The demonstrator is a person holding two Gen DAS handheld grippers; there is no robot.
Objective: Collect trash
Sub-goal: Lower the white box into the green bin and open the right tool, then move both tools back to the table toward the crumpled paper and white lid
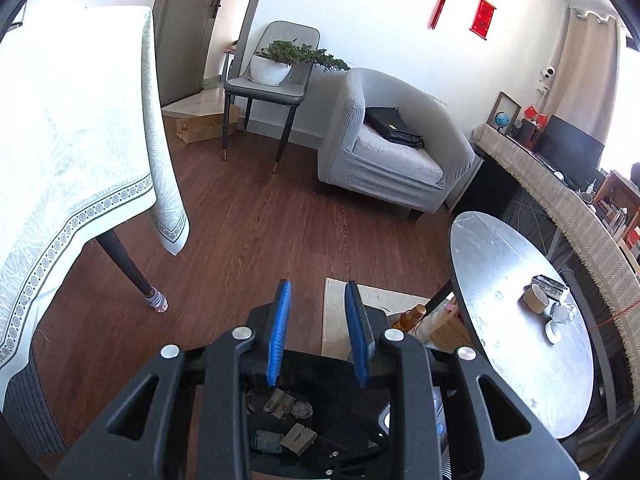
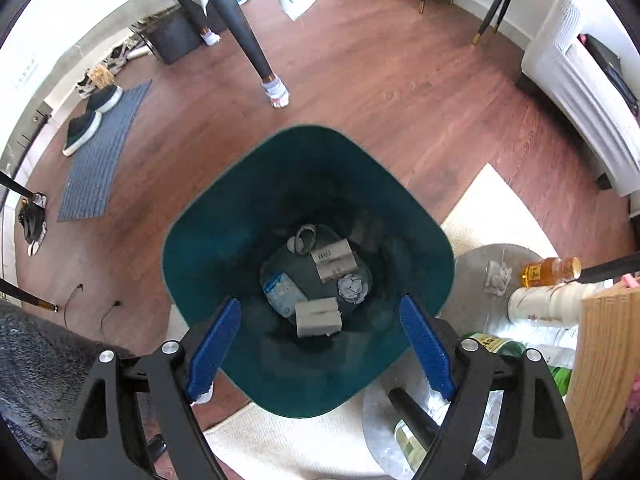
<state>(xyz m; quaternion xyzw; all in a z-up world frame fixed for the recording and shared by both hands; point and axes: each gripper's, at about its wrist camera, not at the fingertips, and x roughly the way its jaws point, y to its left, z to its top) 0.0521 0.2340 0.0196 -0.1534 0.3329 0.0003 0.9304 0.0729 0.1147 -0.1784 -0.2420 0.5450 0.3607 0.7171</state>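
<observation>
Here, right gripper (image 2: 320, 344) hangs w/ jaws wide apart, empty, pointing down into teal bin (image 2: 240, 216). Trash (image 2: 318, 316) lies at bin bottom: crumpled paper, small boxes. Left gripper (image 1: 318, 328) jaws narrow but apart, nothing between. Bin stands on wood floor (image 2: 380, 80), by cream rug (image 2: 488, 208). Round grey table (image 1: 512, 300) to the right, armchair (image 1: 392, 152) behind.

My left gripper (image 1: 318, 330) had black angular linkage arms with triangular cut-outs, round silver screw heads and ribbed blue pads (image 1: 279, 332). Above the green bin (image 2: 224, 208), my right gripper (image 2: 320, 344) was built the same.
</observation>
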